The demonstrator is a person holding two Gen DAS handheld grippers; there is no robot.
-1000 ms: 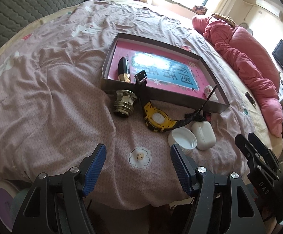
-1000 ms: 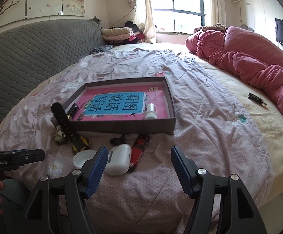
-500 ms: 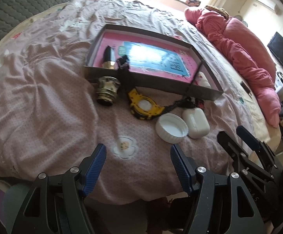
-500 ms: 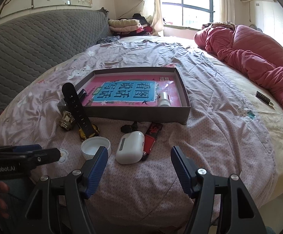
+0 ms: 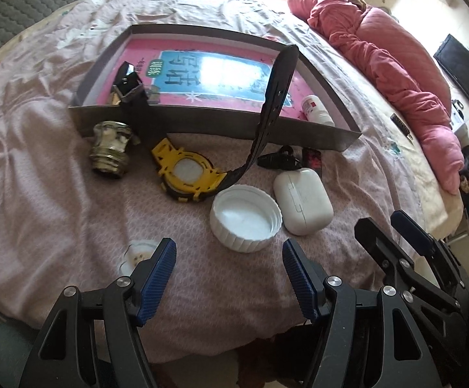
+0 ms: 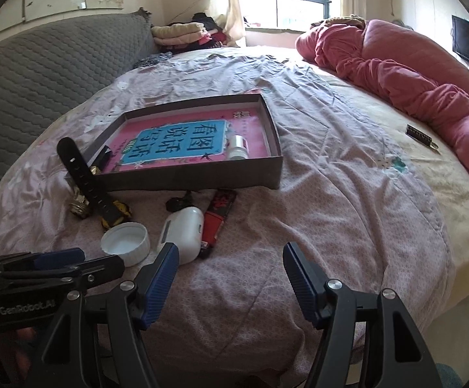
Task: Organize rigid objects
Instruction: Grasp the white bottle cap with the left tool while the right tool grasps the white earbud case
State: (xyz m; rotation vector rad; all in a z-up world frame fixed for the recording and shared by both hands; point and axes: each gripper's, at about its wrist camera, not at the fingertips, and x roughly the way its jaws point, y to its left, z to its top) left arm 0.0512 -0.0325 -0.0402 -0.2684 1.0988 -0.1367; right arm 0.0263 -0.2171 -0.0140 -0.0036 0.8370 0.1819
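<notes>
Left tongs [image 5: 228, 263] and right tongs [image 6: 229, 266] both wide open, empty, over wrinkled pink bedsheet [image 5: 40, 168]. Ribbed white plastic cap [image 5: 245, 217], smooth white rounded case [image 5: 302, 201], yellow-bezel watch [image 5: 185, 171], brass threaded fitting [image 5: 111, 148] beside shallow grey cardboard tray [image 5: 208, 126]. Open sheet right.

Left gripper [image 5: 228, 260] and right gripper [image 6: 230, 263], jaws wide, empty.

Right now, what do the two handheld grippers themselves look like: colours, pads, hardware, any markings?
Both are alike: matte black angular frames with silver round bolts at the joints, and two fingers tipped with blue ribbed pads. The left gripper and the right gripper show this close up. In the right wrist view, the left gripper's side carries pale "GenRobot.AI" lettering. No cables or sleeves are visible.
</notes>
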